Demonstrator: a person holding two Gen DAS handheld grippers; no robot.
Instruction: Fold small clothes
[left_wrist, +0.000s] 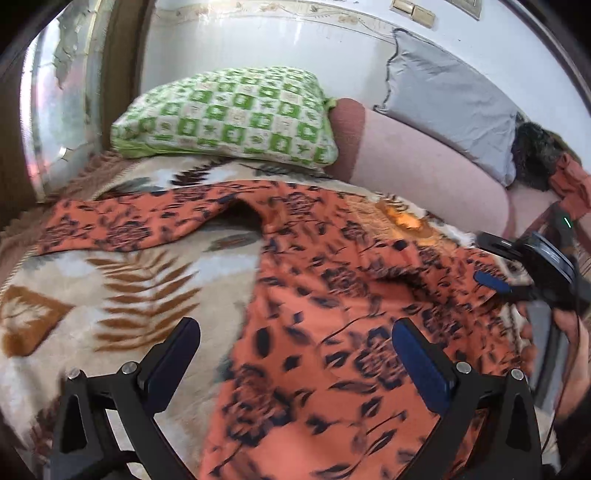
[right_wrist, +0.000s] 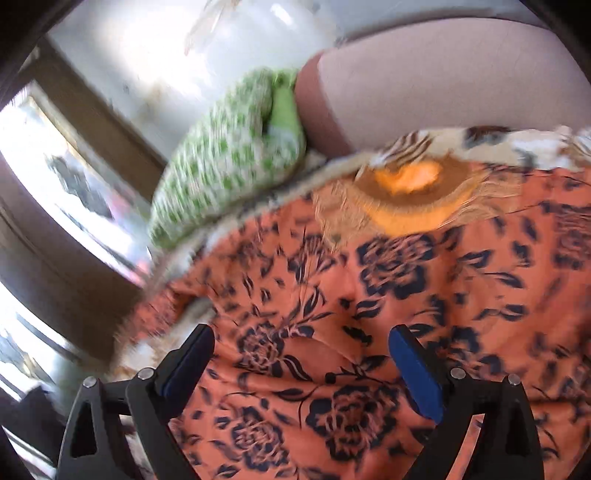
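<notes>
Garment: the orange floral garment (left_wrist: 332, 295) lies spread on the patterned blanket (left_wrist: 110, 295), one sleeve stretched toward the left.
Left gripper (left_wrist: 295, 354): jaws wide, holding nothing, above the cloth's left edge.
Right gripper (right_wrist: 301, 358): jaws wide, empty, over the cloth's middle; the picture is blurred, so contact is unclear.
Doing it well: pinch only the top layer near an edge, lift both sides evenly.
Left view only: the green pillow (left_wrist: 229, 114) whole and the right gripper's blue pad.
Right view only: the print up close.
</notes>
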